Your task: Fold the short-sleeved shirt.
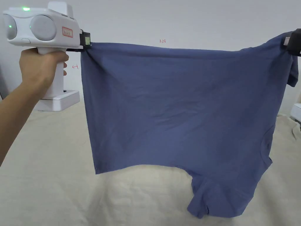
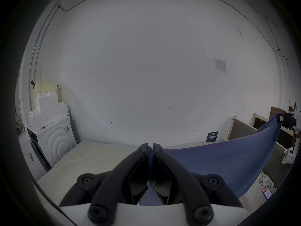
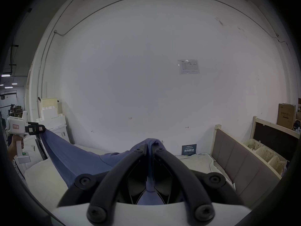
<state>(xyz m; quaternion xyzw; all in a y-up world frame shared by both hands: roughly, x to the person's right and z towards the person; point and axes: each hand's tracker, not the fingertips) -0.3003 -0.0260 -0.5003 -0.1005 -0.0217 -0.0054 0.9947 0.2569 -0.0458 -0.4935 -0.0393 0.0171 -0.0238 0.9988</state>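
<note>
The person's left hand [image 1: 41, 66] is gripping the white left gripper [image 1: 87, 44], its jaws pinching one corner of the blue short-sleeved cotton shirt [image 1: 182, 117]. The right gripper [image 1: 289, 42] is clamping the opposite corner, the shirt hanging stretched above the cream sheet-covered bed [image 1: 58, 164]. Small red writing on the white wall [image 1: 162, 41] is too tiny to read.

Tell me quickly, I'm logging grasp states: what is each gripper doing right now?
Left gripper: shut on the blue shirt, pinching one top corner.
Right gripper: shut on the blue shirt, pinching the other top corner.
</note>
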